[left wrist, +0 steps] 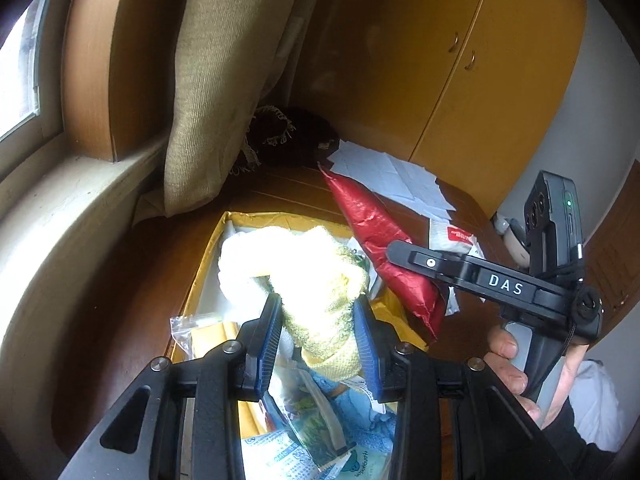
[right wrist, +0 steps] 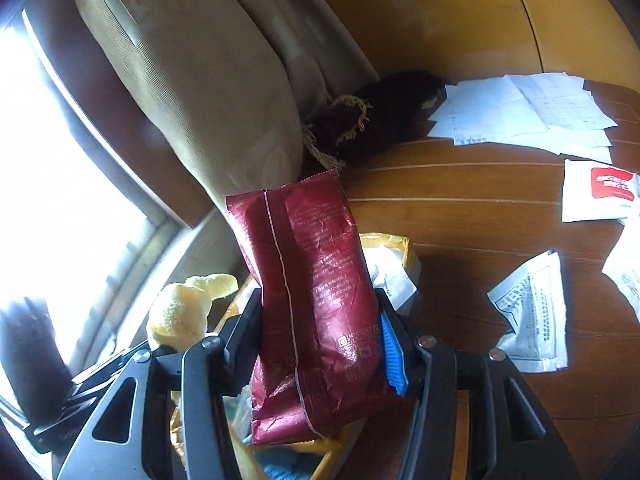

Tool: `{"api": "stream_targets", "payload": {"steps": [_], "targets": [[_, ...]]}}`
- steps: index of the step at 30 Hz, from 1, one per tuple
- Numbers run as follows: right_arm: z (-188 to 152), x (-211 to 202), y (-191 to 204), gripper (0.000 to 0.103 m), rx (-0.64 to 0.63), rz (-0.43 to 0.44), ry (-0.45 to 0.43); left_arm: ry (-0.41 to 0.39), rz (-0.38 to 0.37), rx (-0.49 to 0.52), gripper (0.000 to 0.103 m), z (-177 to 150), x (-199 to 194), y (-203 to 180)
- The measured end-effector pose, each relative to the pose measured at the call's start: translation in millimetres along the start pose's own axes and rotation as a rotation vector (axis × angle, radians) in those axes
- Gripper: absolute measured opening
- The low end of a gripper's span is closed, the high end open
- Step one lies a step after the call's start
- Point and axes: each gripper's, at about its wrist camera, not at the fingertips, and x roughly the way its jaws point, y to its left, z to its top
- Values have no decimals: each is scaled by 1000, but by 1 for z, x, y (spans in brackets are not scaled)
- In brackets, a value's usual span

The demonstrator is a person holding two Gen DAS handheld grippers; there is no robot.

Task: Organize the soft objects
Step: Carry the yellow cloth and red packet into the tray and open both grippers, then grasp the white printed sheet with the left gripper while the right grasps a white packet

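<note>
My left gripper (left wrist: 318,330) is closed partway on a pale yellow sock (left wrist: 316,280), its blue pads pressing both sides, and holds it above an open yellow box (left wrist: 208,264) of packets on the near part of the brown wooden table (left wrist: 288,192). My right gripper (right wrist: 320,344) is clamped around a crinkled red snack bag (right wrist: 316,300), which stands upright between the fingers, just right of the sock. The table runs away toward a yellow cupboard (left wrist: 460,60). A tan cushion (left wrist: 224,80) leans at the far left beside the window (left wrist: 16,68), with a dark fringed cloth (right wrist: 384,112) at its foot. White papers (right wrist: 520,112) and small white packets (right wrist: 532,312) lie scattered far right.
</note>
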Motion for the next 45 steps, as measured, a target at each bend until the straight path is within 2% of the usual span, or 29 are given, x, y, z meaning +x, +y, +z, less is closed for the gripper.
{"api": "stream_targets", "payload": {"steps": [5, 8, 12, 14, 17, 22, 26, 32, 35, 37, 40, 45], "targets": [[-11, 27, 7, 51, -59, -49, 41, 50, 66, -9, 39, -7, 25, 8], [-15, 33, 10, 55, -97, -83, 41, 58, 120, -42, 43, -11, 36, 11], [-17, 32, 9, 58, -109, -81, 38, 40, 172, -30, 65, -18, 38, 1], [-15, 31, 8, 58, -106, -70, 38, 27, 199, -14, 70, -21, 38, -6], [-15, 19, 5, 60, -73, -24, 14, 0, 236, 0, 77, -27, 33, -16], [-23, -18, 6, 67, -61, 32, -74, -58, 323, 26, 84, -34, 16, -33], [-37, -39, 1, 70, -55, 31, -108, -95, 368, 39, 87, -38, 3, -44], [-54, -60, -15, 70, -12, 19, -105, -131, 412, 89, 88, -44, -13, -68], [-61, -70, -35, 70, 36, -36, -92, -145, 392, 80, 88, -49, -25, -77], [-65, -75, -50, 70, 77, -82, -85, -134, 340, 50, 89, -52, -31, -81], [-71, -82, -72, 70, 138, -92, -51, -106, 258, 39, 89, -52, -35, -95], [-74, -103, -94, 70, 182, -132, -68, -76, 144, 41, 89, -47, -33, -121]]}}
